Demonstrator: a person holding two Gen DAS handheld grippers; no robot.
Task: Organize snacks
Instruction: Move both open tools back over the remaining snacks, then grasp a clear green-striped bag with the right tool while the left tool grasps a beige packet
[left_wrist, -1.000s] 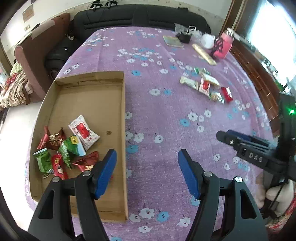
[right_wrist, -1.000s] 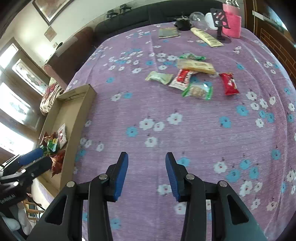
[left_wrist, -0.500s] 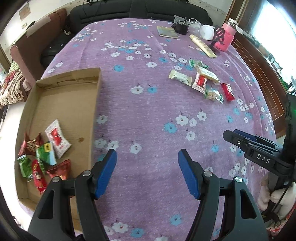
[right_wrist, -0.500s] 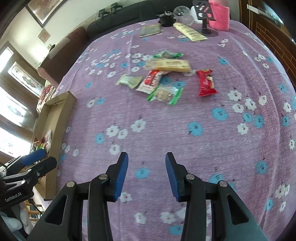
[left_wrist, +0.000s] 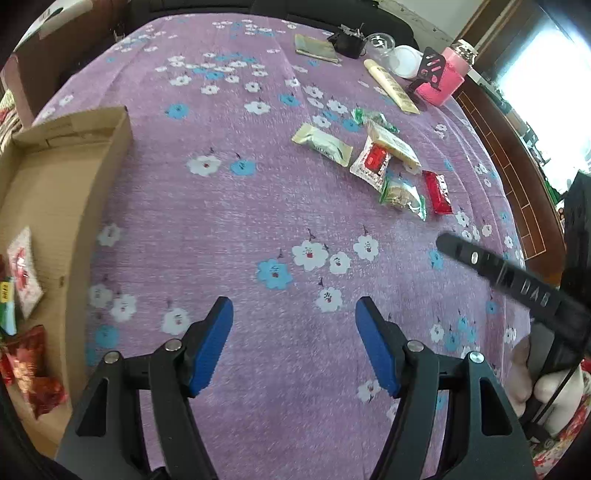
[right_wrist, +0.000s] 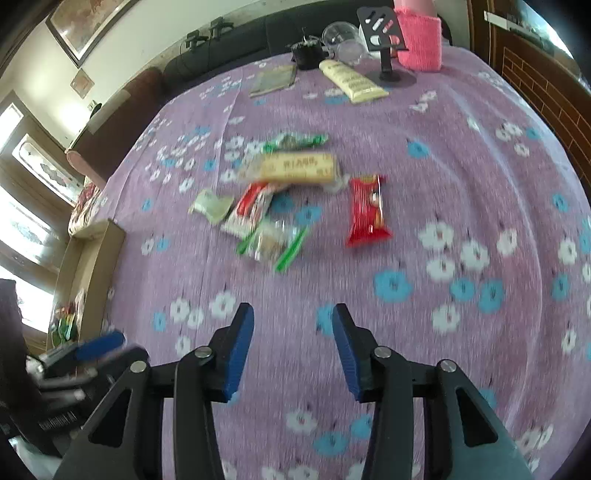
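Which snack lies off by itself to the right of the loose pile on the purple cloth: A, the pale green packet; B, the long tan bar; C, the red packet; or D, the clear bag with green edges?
C: the red packet lies apart on the cloth, right of the clear green-edged bag and the others.

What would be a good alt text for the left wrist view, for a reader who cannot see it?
The open left gripper hangs empty above a purple flowered cloth. A group of snack packets lies loose on the cloth farther ahead to the right, and a cardboard box holding other snacks sits at the left edge.
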